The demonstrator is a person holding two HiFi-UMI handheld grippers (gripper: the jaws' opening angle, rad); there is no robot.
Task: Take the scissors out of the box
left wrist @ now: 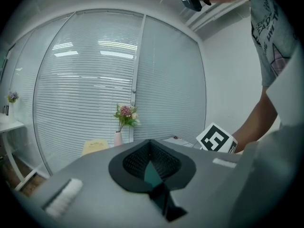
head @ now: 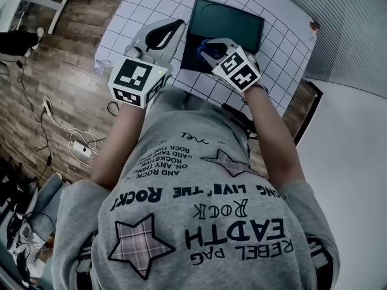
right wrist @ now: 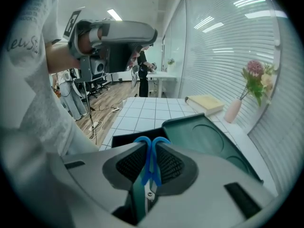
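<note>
- Scissors (right wrist: 152, 167): blue plastic loop handles, clamped between the right gripper's (right wrist: 151, 148) ribbed black pads.
- Left gripper (left wrist: 151, 146): jaws together, empty.
- Dark rectangular box (right wrist: 122, 139): teal lid (right wrist: 204, 139) open flat.

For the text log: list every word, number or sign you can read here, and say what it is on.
"REBEL PAG": grey T-shirt, upside down in the head view.
"EADTH": same shirt.
"ROCK", outlined: same shirt.
"LIVE' THE ROCK!": same shirt.
Small print block on the shirt: too small to read.
Marker cubes: square codes only, no letters.
</note>
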